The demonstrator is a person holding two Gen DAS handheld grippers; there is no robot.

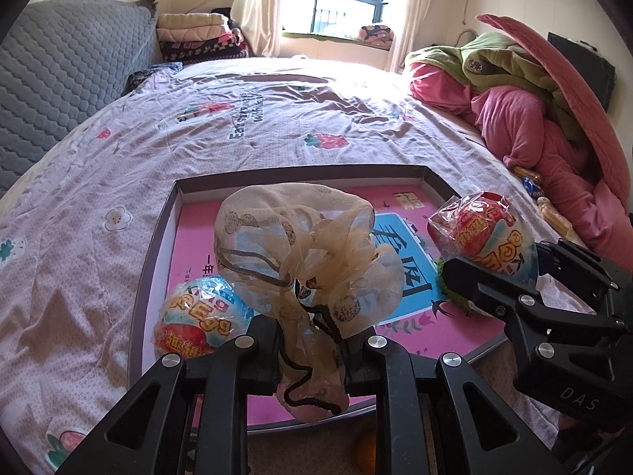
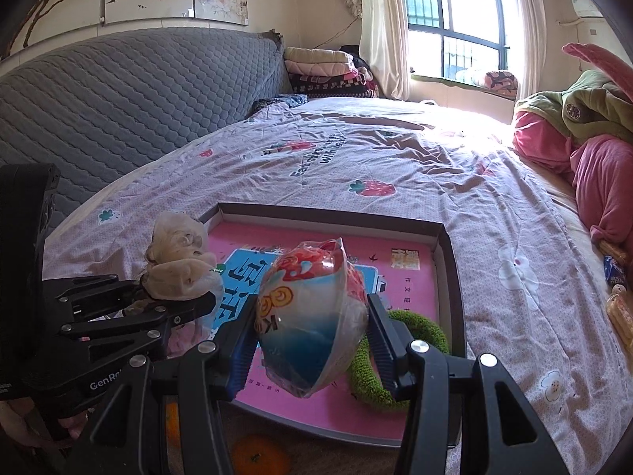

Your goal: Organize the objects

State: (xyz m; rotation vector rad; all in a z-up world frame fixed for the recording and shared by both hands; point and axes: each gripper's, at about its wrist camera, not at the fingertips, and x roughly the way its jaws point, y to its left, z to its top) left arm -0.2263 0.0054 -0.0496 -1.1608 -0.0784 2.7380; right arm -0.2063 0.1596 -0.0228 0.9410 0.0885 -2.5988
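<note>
My left gripper [image 1: 310, 350] is shut on a beige mesh drawstring pouch [image 1: 304, 253] and holds it above a shallow box lid [image 1: 158, 221] with a pink printed bottom, lying on the bed. A wrapped egg-shaped toy [image 1: 198, 316] lies in the lid's near-left corner. My right gripper [image 2: 310, 332] is shut on a second wrapped egg toy [image 2: 312, 316] and holds it above the lid [image 2: 447, 245]; it also shows in the left wrist view [image 1: 490, 237]. A green loop [image 2: 379, 356] lies in the lid under the right gripper. The pouch also shows in the right wrist view [image 2: 178, 257].
The bed has a pale printed sheet [image 1: 257, 126] and a grey quilted headboard [image 2: 118, 95]. Pink and green bedding [image 1: 534, 111] is piled on the right, with snack packets [image 2: 617, 301] beside it. Oranges [image 2: 257, 455] lie below the lid's near edge.
</note>
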